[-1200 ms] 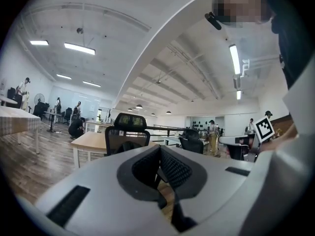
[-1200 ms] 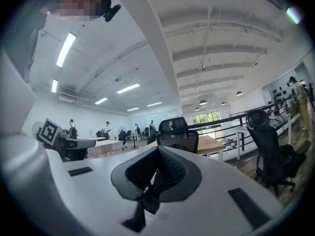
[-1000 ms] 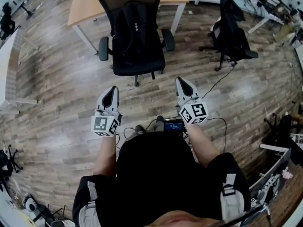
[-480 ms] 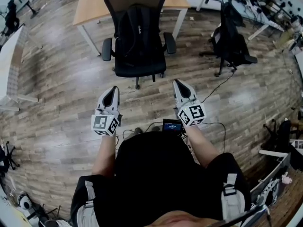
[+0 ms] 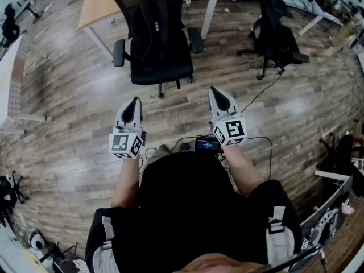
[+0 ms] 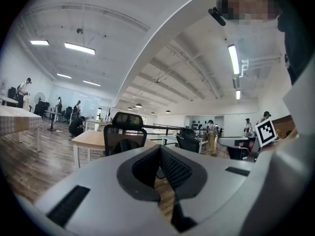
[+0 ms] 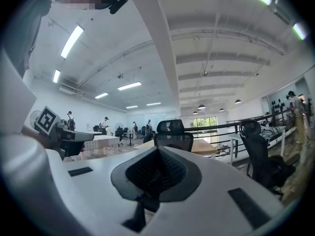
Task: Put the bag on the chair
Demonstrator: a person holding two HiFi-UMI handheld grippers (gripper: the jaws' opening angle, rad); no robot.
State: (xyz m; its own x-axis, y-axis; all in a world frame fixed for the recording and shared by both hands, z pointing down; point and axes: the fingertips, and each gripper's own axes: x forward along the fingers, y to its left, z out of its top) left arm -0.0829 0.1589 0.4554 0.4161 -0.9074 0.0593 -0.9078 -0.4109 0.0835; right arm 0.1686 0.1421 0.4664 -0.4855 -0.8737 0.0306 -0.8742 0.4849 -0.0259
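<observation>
Nearest to us, a small device with a lit screen [image 5: 207, 145] is showing just past our chest, with cables trailing from it. Just beyond it we are holding both tools out level over the wooden floor [image 5: 68, 112], side by side and well apart. The left tongs [image 5: 135, 100] are sitting fully shut with nothing between them, and their marker cube [image 5: 125, 145] is riding close to our wrist. The right tongs [image 5: 215, 90] are sitting shut too, pads together on nothing, with their own cube [image 5: 231, 131] behind them. Neither pair is touching anything.

Farther out, ahead of the gap between the two tips and a little to the left, the black office chair [image 5: 162, 73] is standing on the floor, facing us. The bag [image 5: 152, 27], a black backpack, is sitting upright on its seat and leaning against the backrest, between the two armrests, well apart from both tongs. Right behind the chair, the wooden bench [image 5: 94, 7] is standing on white legs. To the far right, a second black chair [image 5: 278, 44] is standing with something dark draped over it; we are not able to tell what. In the gripper views, people [image 6: 212, 133] are standing at the far end of the hall.
</observation>
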